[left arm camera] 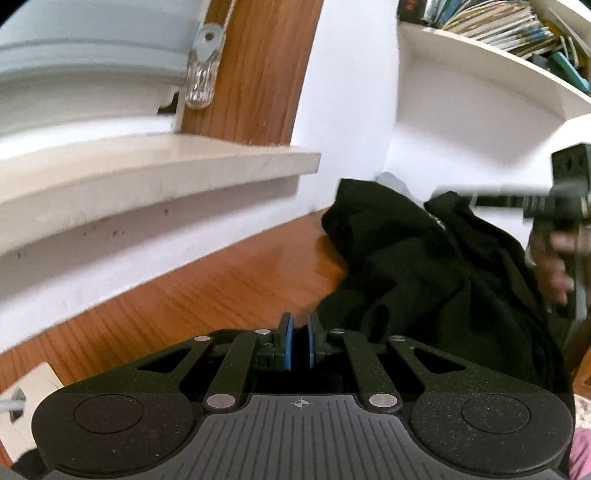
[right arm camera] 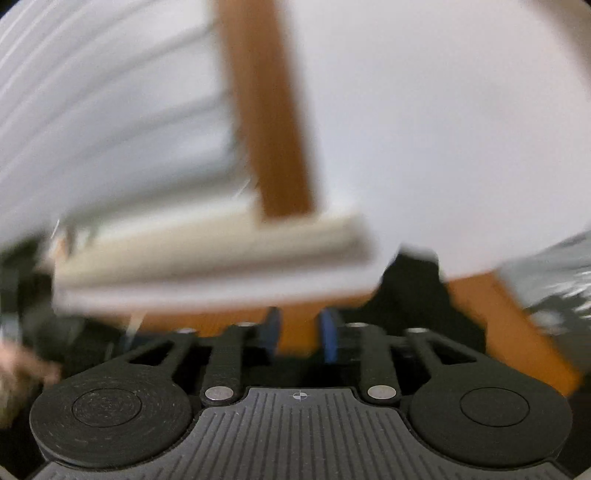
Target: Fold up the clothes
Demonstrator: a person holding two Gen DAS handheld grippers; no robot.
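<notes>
Both fisheye views sit low over the wooden counter (left arm camera: 207,295), looking along their tongs toward the far white wall. They share the pale sill (left arm camera: 159,177) and the brown upright (right arm camera: 273,147); the right view is blurred.

A home room: wooden floor (left arm camera: 207,295), windowsill (left arm camera: 147,173), cluttered bookshelf (left arm camera: 498,26).

Garment (left arm camera: 424,266) on table (left arm camera: 207,291), R of left tool (left arm camera: 299,341), below shelf (left arm camera: 491,74).
</notes>
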